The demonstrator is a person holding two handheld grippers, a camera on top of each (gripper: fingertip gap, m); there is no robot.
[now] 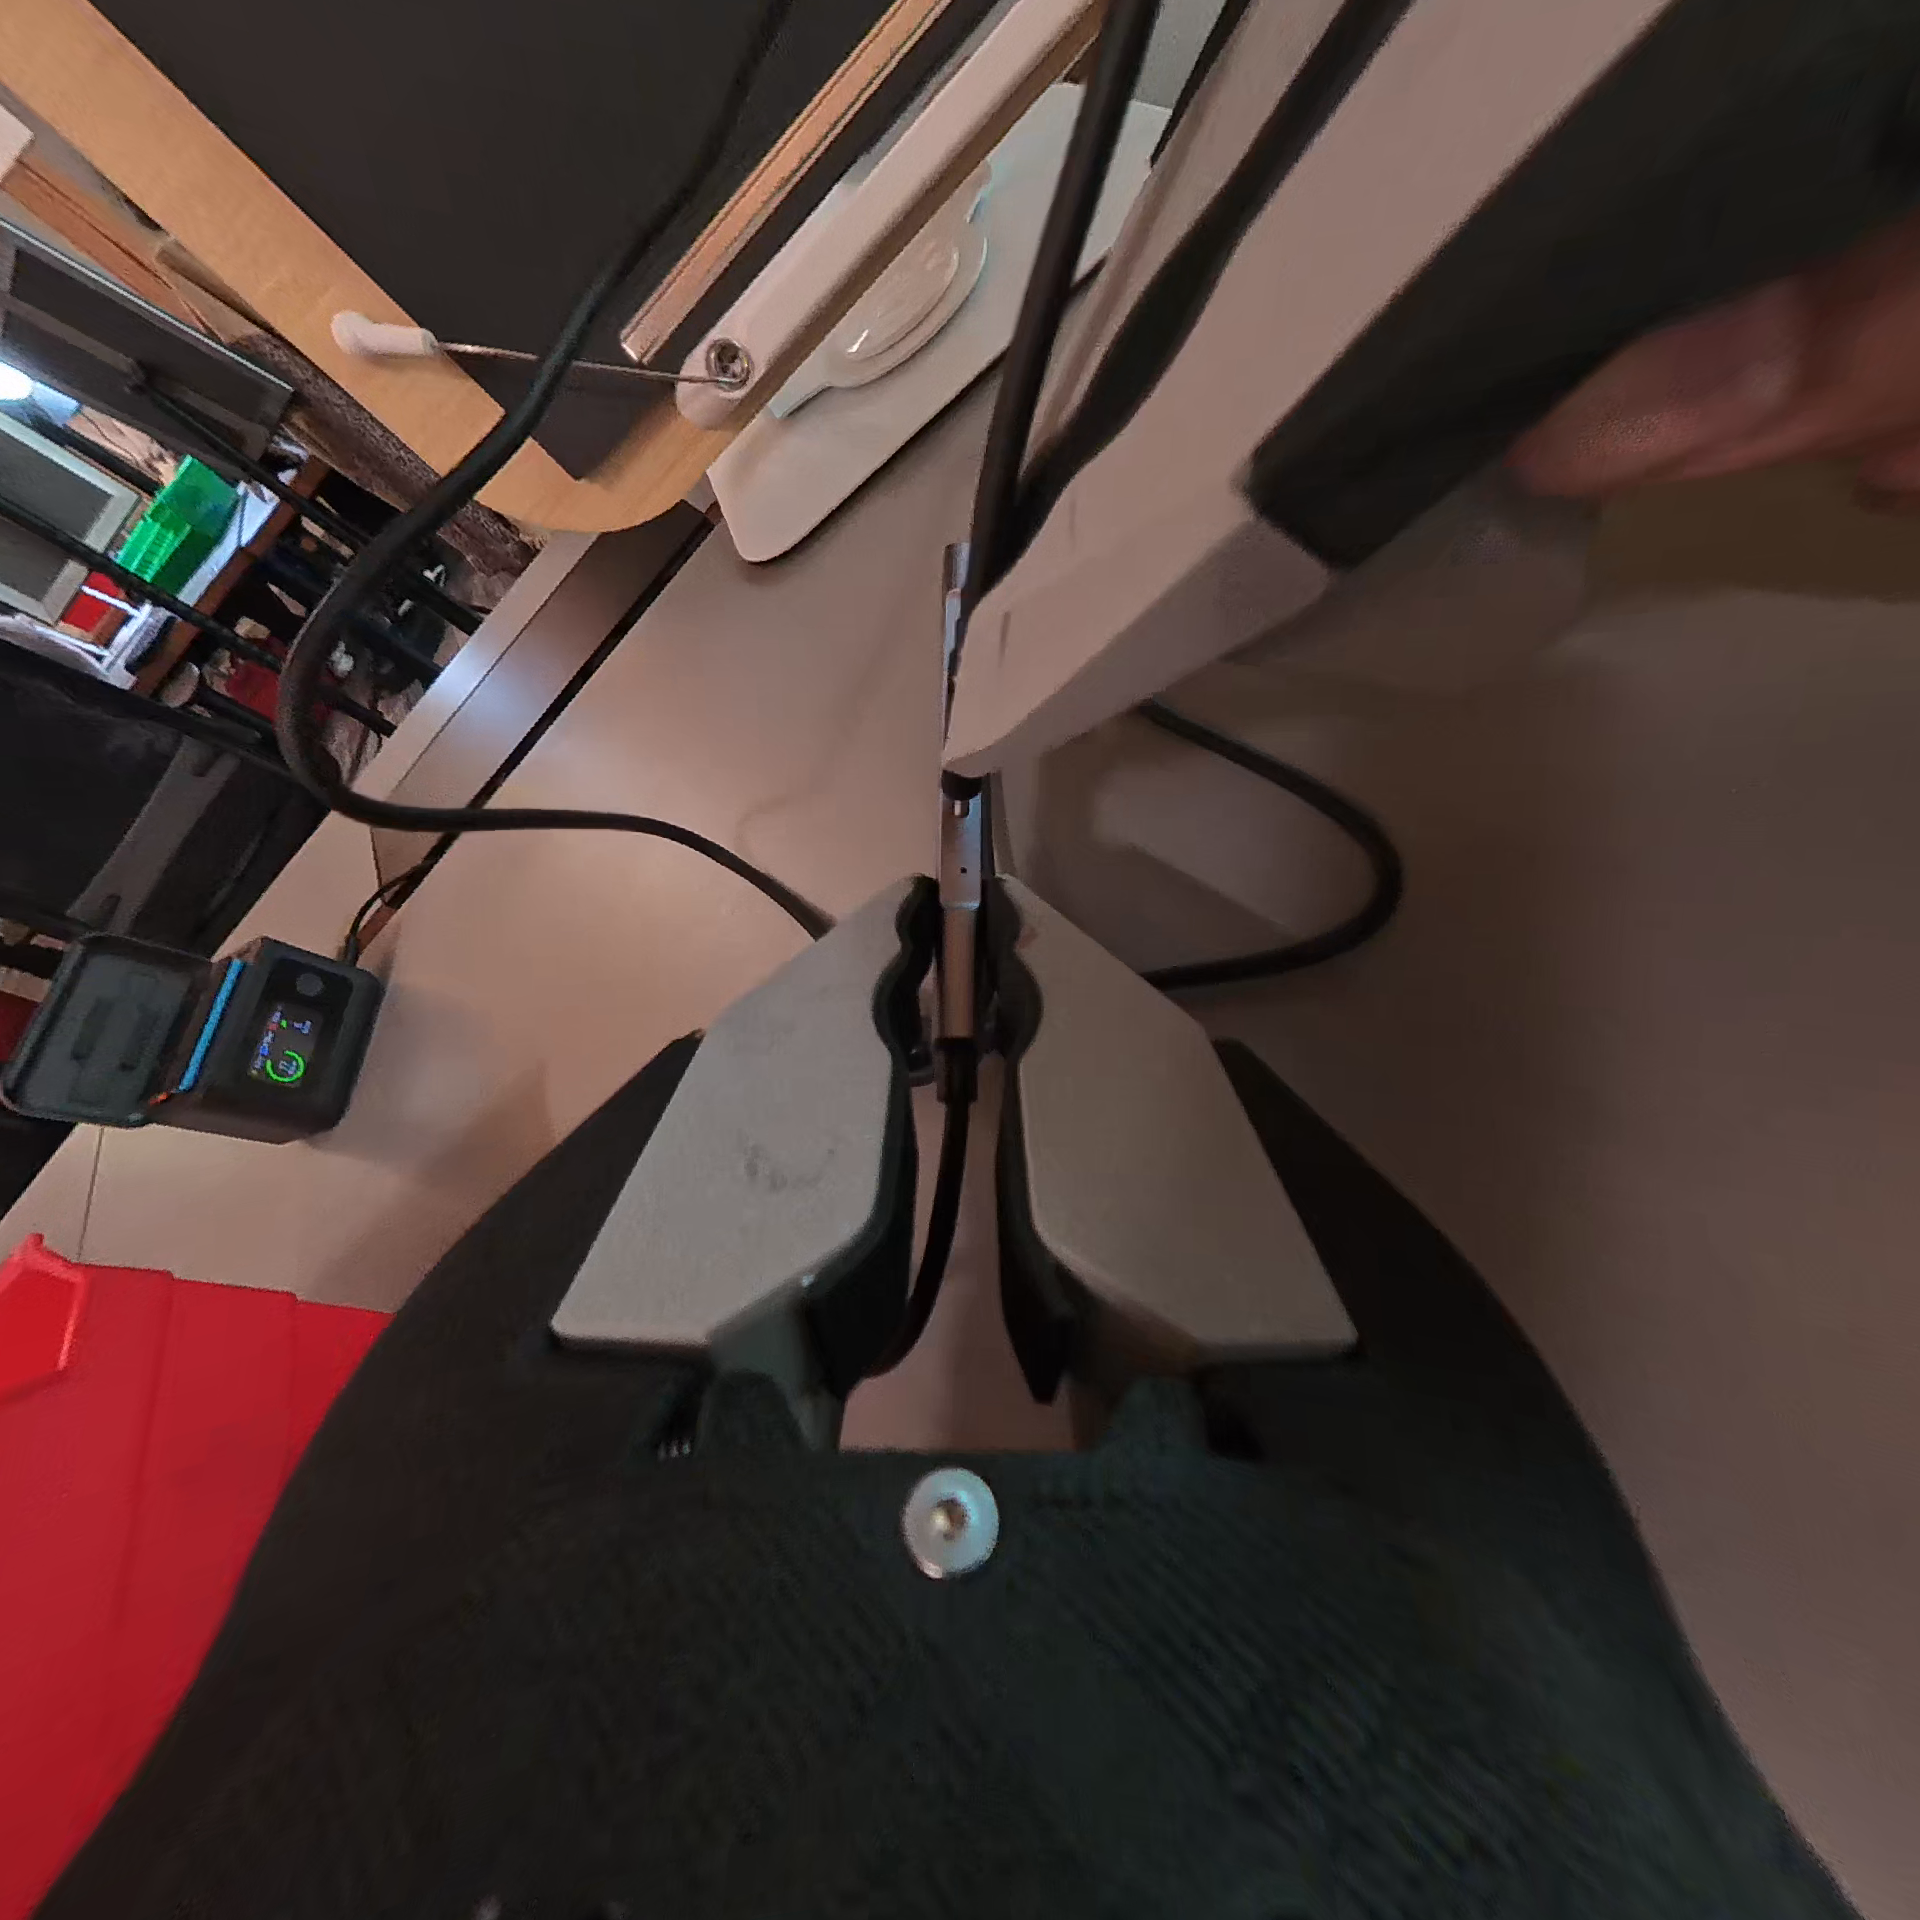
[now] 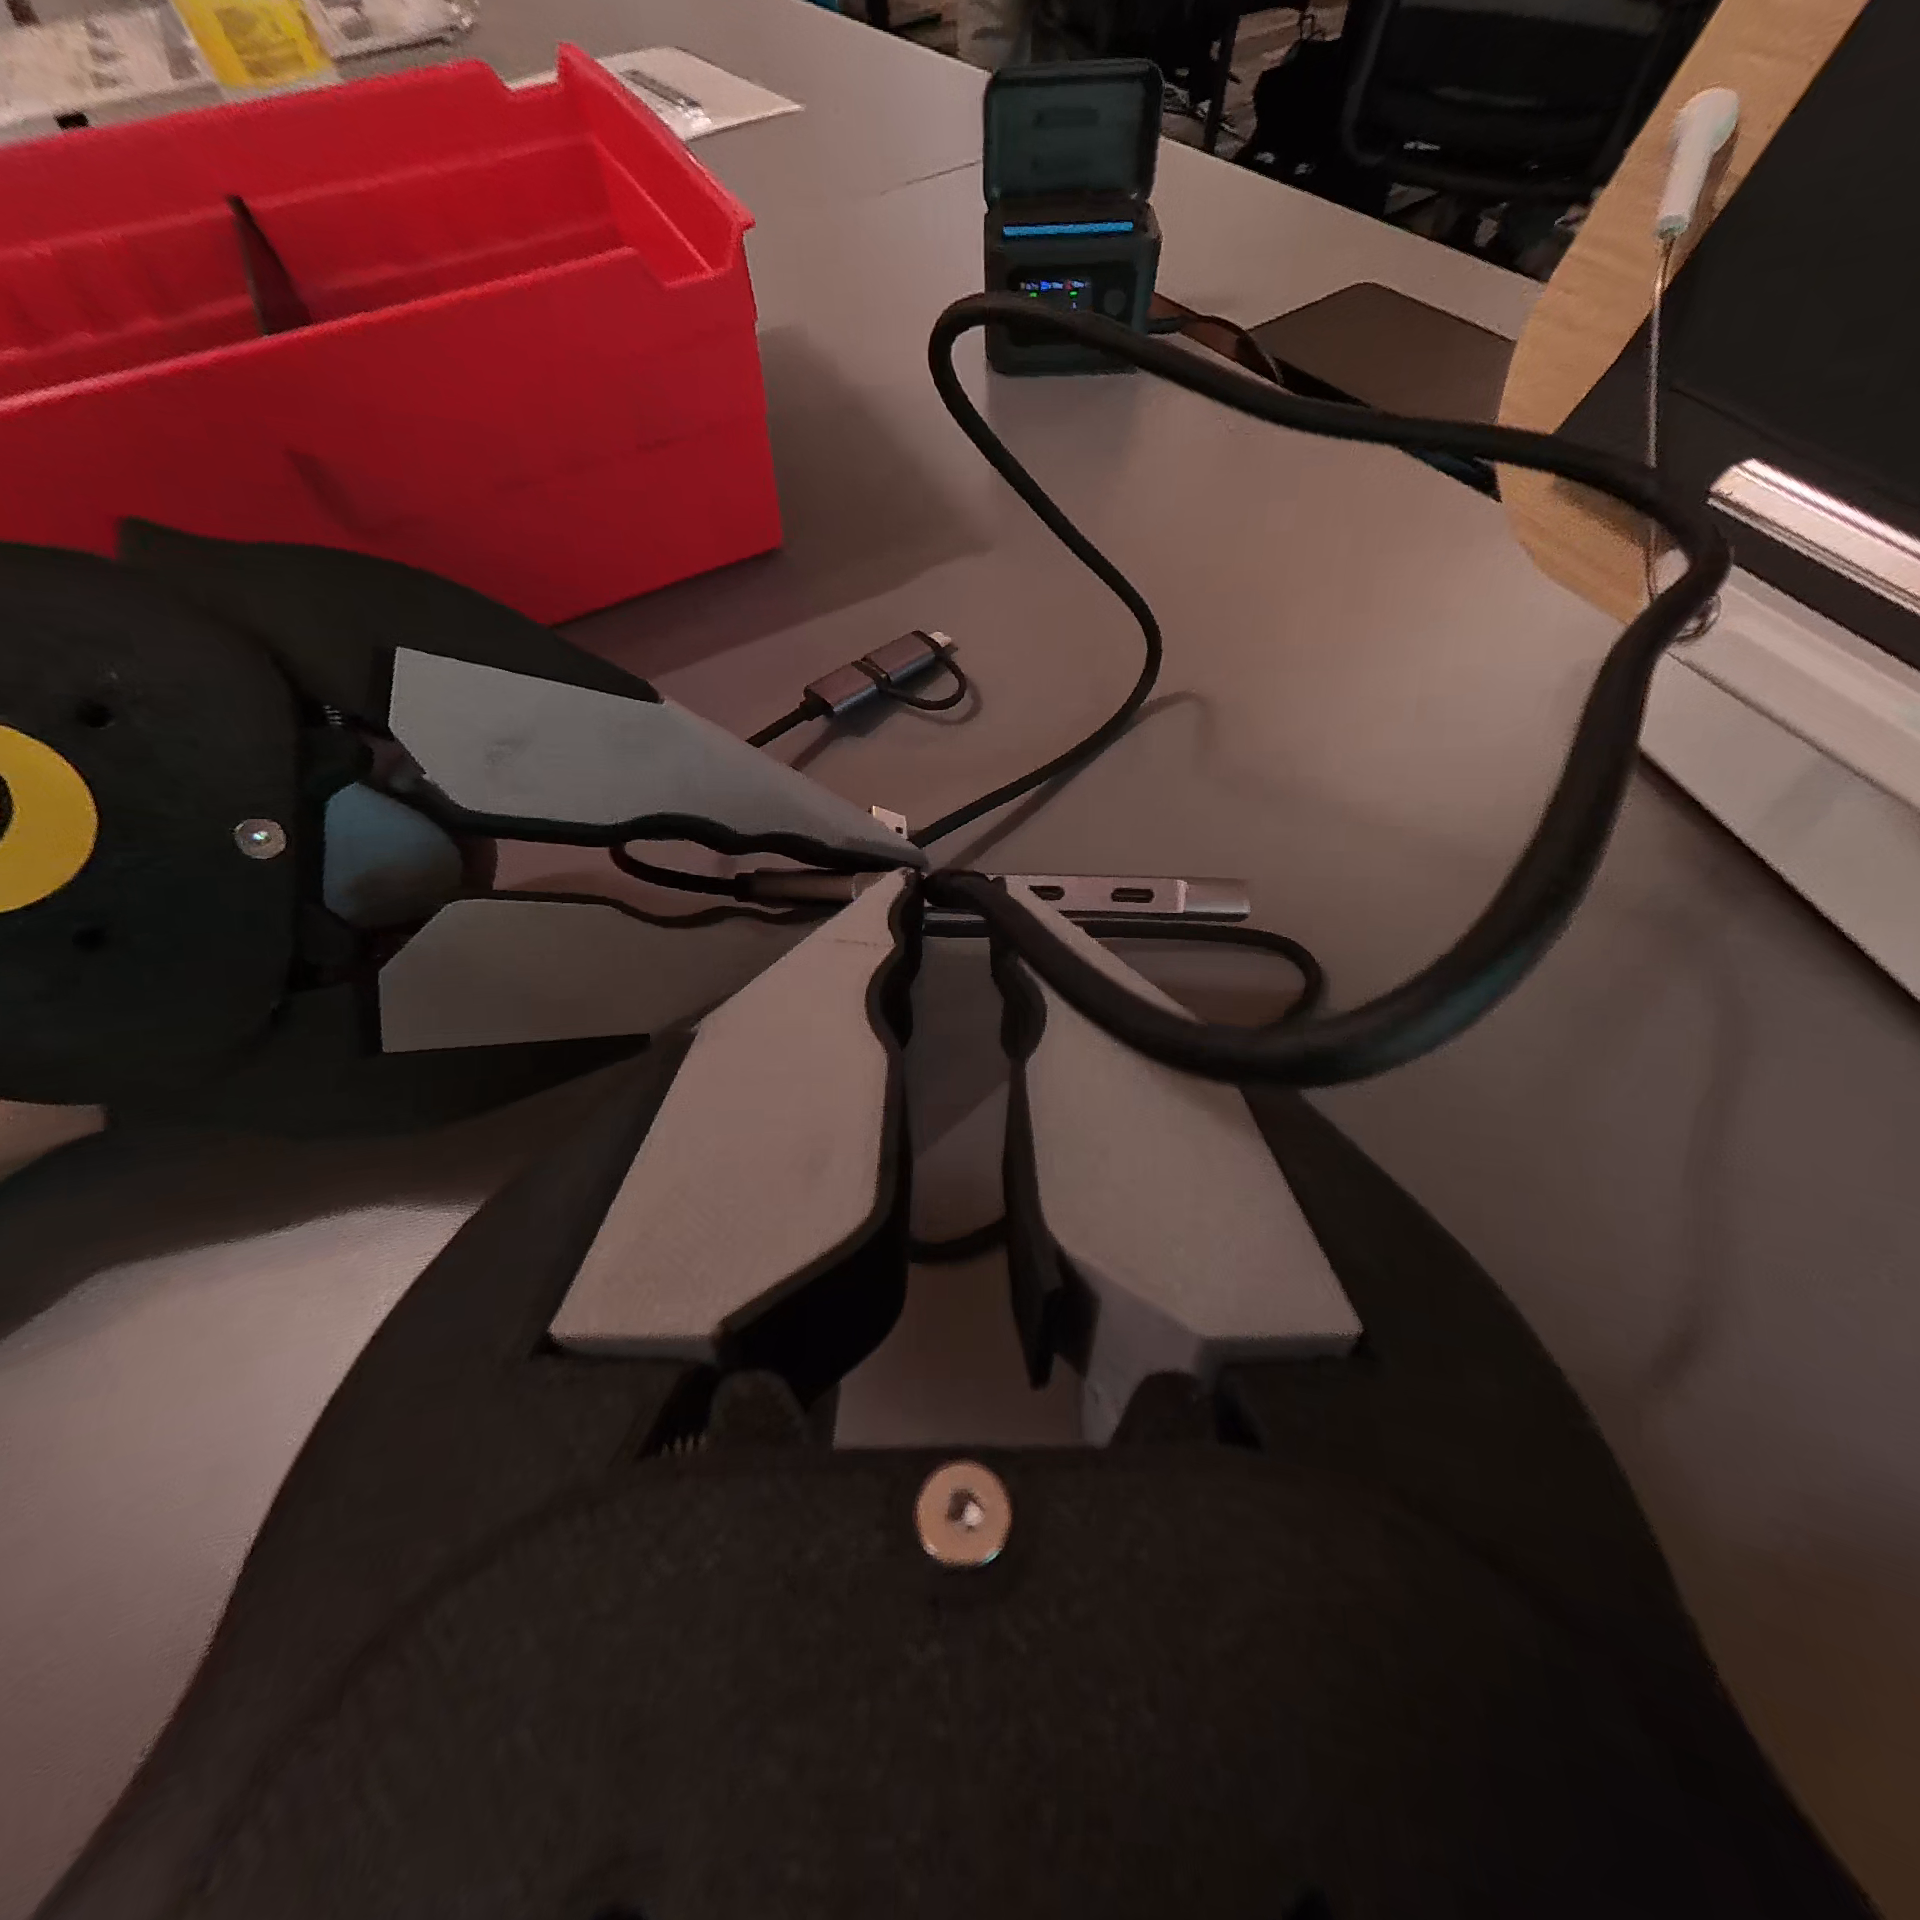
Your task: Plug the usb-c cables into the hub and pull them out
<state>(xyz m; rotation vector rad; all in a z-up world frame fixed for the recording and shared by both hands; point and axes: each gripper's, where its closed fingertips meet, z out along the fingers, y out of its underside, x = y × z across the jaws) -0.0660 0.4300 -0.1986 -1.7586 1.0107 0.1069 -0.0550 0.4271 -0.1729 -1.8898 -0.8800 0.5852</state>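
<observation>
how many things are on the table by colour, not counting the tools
red: 1, the divided storage bin
black: 2, the thick cable and the small device with a lit screen
grey metal: 2, the usb-c hub and the loose cable adapter
total: 5

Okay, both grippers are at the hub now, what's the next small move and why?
Probably ease the left gripper straight forward. It is shut on the grey plug, whose tip sits right at the hub's end, while the right gripper pinches the hub there.
</observation>
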